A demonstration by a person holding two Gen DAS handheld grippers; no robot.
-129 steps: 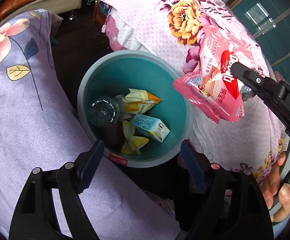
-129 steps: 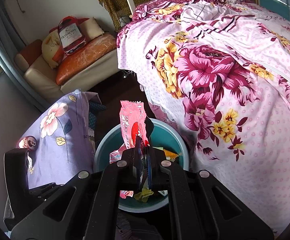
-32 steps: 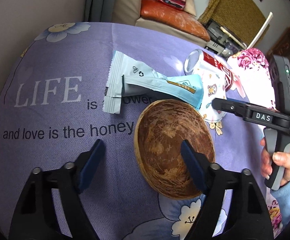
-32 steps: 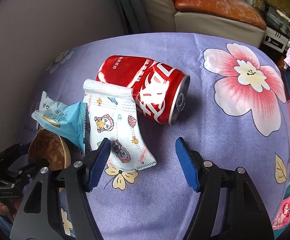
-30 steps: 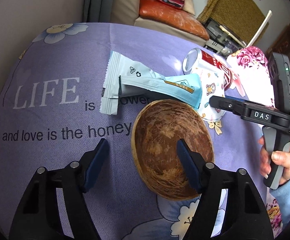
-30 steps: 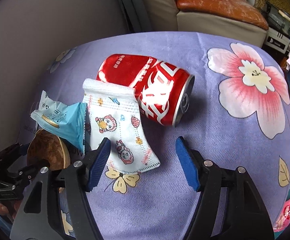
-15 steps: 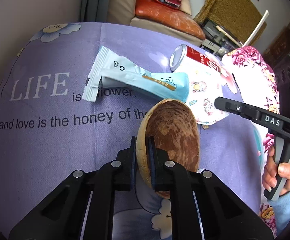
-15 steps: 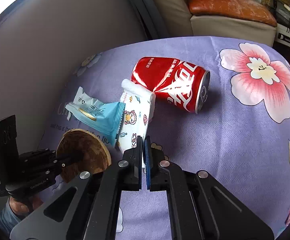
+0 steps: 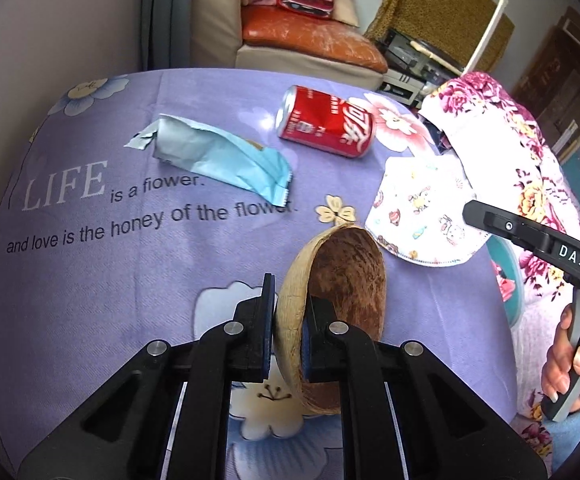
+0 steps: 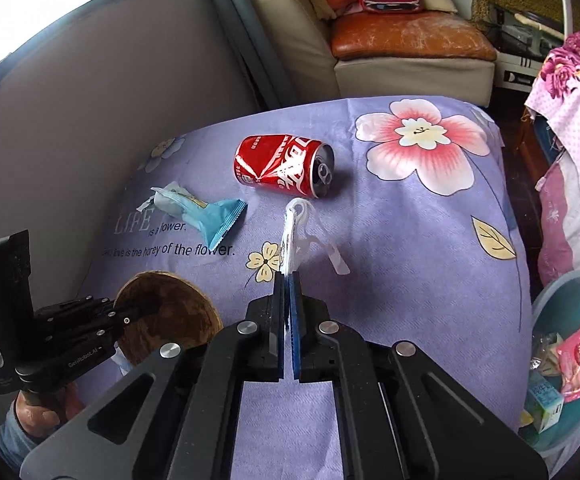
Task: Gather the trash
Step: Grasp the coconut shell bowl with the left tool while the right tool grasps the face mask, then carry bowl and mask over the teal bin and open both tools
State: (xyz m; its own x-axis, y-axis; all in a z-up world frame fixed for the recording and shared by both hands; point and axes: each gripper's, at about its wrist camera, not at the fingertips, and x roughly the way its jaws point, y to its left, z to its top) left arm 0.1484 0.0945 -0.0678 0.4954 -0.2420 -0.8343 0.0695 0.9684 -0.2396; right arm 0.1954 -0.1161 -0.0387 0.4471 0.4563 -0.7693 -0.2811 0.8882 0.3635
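We have trash in both tools, and the teal bin (image 10: 570,292) sits low on our right, past the edge of the purple cloth (image 9: 89,300). To do this well, we carry both things over the bin, keep our squeeze tight, and let go only when each one hangs over the hole.

The left gripper (image 9: 287,324) is squeezed on the rim of the brown coconut shell (image 9: 346,280), held on its edge. The right gripper (image 10: 287,308) pinches the thin face mask (image 10: 290,236), which hangs up off the cloth.

The red can (image 10: 283,172) and the blue wrapper (image 10: 205,216) lie on the cloth, near each other.

A second ago both tools were wide open and the shell and mask lay flat. Now both are lifted.
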